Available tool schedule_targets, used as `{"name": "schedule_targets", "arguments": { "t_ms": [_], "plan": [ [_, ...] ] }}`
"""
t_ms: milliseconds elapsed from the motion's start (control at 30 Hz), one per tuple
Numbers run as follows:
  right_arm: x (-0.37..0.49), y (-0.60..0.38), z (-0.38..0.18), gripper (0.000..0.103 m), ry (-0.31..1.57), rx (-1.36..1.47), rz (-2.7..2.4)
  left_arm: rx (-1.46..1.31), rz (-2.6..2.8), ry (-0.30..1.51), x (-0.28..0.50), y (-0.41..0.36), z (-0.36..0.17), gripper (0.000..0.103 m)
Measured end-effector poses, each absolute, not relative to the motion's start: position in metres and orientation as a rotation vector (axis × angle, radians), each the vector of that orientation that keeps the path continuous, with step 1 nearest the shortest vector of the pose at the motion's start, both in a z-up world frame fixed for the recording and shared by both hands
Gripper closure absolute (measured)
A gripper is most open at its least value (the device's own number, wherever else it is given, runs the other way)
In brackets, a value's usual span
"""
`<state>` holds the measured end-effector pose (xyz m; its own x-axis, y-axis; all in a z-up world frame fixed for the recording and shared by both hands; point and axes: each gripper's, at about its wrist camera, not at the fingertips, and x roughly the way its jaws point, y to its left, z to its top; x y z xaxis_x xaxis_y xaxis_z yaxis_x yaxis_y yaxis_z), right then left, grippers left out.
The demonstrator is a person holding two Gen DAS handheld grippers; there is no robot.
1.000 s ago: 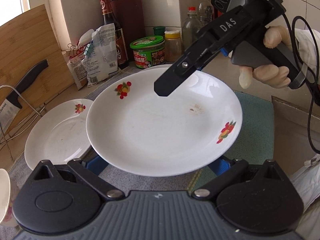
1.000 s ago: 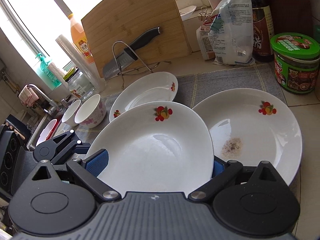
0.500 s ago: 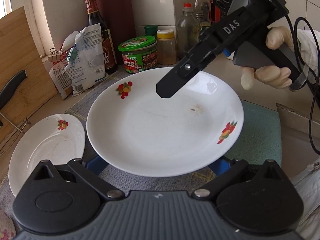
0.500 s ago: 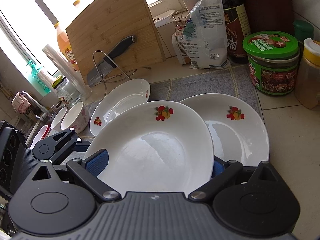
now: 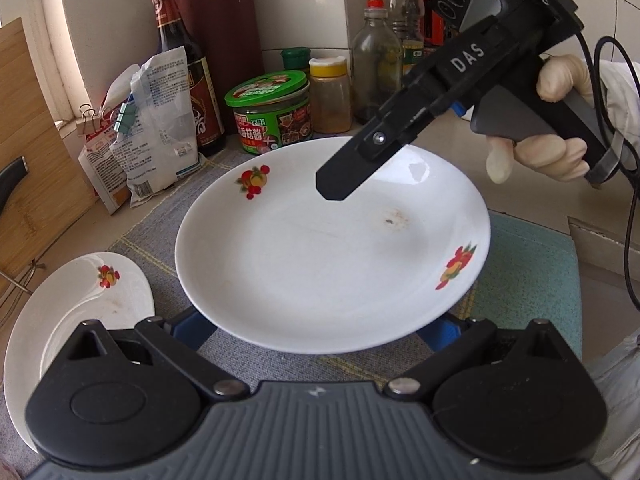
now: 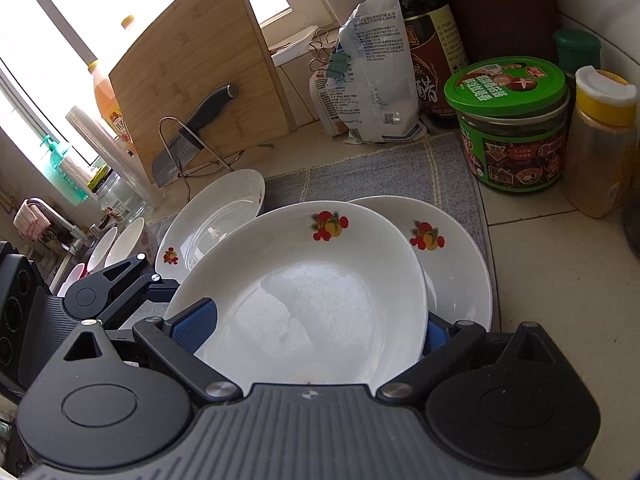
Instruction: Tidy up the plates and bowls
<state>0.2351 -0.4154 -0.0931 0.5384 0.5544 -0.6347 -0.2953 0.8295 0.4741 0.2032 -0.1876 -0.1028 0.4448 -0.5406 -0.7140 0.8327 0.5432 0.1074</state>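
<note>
My left gripper (image 5: 320,326) is shut on the near rim of a white plate with fruit prints (image 5: 332,248), held over the grey mat. My right gripper (image 6: 316,328) is shut on a second white fruit-print plate (image 6: 304,292), held above and partly over the left one, whose rim shows behind it (image 6: 452,264). The right gripper's body (image 5: 460,80) hangs over the far side of the left plate. A third plate lies on the mat at the left (image 5: 76,320), also in the right wrist view (image 6: 216,216). White bowls (image 6: 120,244) stand further left.
A green-lidded jar (image 6: 512,128), a yellow-capped spice jar (image 6: 604,148), a dark sauce bottle (image 5: 188,80) and clipped bags (image 5: 148,132) line the back wall. A bamboo cutting board (image 6: 192,80) and a knife on a wire rack (image 6: 192,140) stand at the left. A teal cloth (image 5: 528,280) lies at the right.
Both grippers, each with its plate, have moved right toward the jars. The plate lying on the mat and the cutting board have slid left in both views.
</note>
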Motion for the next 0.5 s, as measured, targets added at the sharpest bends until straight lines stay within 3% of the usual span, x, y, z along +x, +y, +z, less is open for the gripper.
{"name": "schedule_targets", "arguments": {
  "t_ms": [500],
  "plan": [
    [0.243,-0.42,-0.106,0.001,0.894,0.341,0.499,0.483,-0.891,0.699,0.218,-0.193,-0.109,0.001]
  ]
}}
